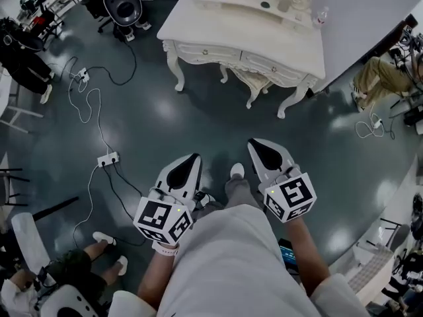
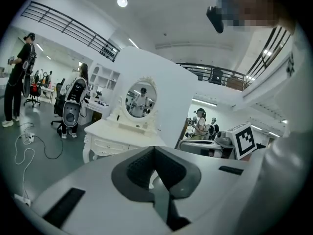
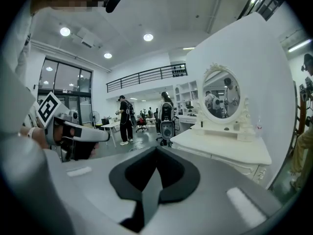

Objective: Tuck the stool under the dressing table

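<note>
The white dressing table [image 1: 244,38] with its oval mirror stands at the top centre of the head view. The cream stool [image 1: 254,80] sits underneath it, only its seat edge and curved legs showing. My left gripper [image 1: 192,158] and right gripper [image 1: 254,142] are held side by side over the grey floor, well short of the table, both shut with nothing in them. In the left gripper view the shut jaws [image 2: 155,150] point level at the table [image 2: 117,131]. The right gripper view shows its shut jaws [image 3: 156,152] with the table [image 3: 230,148] off to the right.
A power strip [image 1: 108,158] and loose cables lie on the floor at left. A person sits at lower left [image 1: 76,266], another stands at far left [image 1: 20,58], and one crouches at right [image 1: 380,78]. A white partition [image 1: 370,12] backs the table.
</note>
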### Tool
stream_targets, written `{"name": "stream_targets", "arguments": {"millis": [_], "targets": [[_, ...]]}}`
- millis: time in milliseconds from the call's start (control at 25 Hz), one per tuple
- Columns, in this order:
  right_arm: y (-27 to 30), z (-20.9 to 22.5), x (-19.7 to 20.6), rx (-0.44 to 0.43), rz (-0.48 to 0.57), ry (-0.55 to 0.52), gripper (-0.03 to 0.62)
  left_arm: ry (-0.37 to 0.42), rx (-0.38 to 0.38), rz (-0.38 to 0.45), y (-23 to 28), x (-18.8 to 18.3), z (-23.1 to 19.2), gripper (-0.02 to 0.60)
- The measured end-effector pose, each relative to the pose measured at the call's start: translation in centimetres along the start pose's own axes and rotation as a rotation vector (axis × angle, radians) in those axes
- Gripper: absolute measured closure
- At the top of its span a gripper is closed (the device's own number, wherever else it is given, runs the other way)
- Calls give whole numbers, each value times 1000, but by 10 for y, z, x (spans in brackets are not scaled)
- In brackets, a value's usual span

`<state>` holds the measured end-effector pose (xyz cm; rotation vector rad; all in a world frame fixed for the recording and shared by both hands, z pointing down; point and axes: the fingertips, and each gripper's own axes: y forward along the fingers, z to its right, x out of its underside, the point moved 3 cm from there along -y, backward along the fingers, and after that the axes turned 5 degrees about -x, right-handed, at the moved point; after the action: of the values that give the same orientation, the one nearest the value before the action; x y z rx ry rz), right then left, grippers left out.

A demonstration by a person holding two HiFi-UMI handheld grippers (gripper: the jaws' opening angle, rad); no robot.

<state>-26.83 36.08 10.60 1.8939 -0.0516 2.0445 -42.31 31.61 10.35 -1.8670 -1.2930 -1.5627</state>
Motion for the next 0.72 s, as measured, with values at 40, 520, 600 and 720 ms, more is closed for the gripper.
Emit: {"name": "stream_targets", "arguments": {"millis": [40,520,600,720], "targets": [[-1,-6,-2,-6,6,-3,582,2,-8,7,-9,-3,-2,572],[-15,-62,-22,-74,33,-42,583,9,-53,90,-69,-29,-6,572],[-12,-68,-23,-87,35,-50,583,2,-58,97,-73,-28,-6,572],[-6,-77,-27,-105,40,-46,583,2,-55,86,-76,-26,-5,572]]}}
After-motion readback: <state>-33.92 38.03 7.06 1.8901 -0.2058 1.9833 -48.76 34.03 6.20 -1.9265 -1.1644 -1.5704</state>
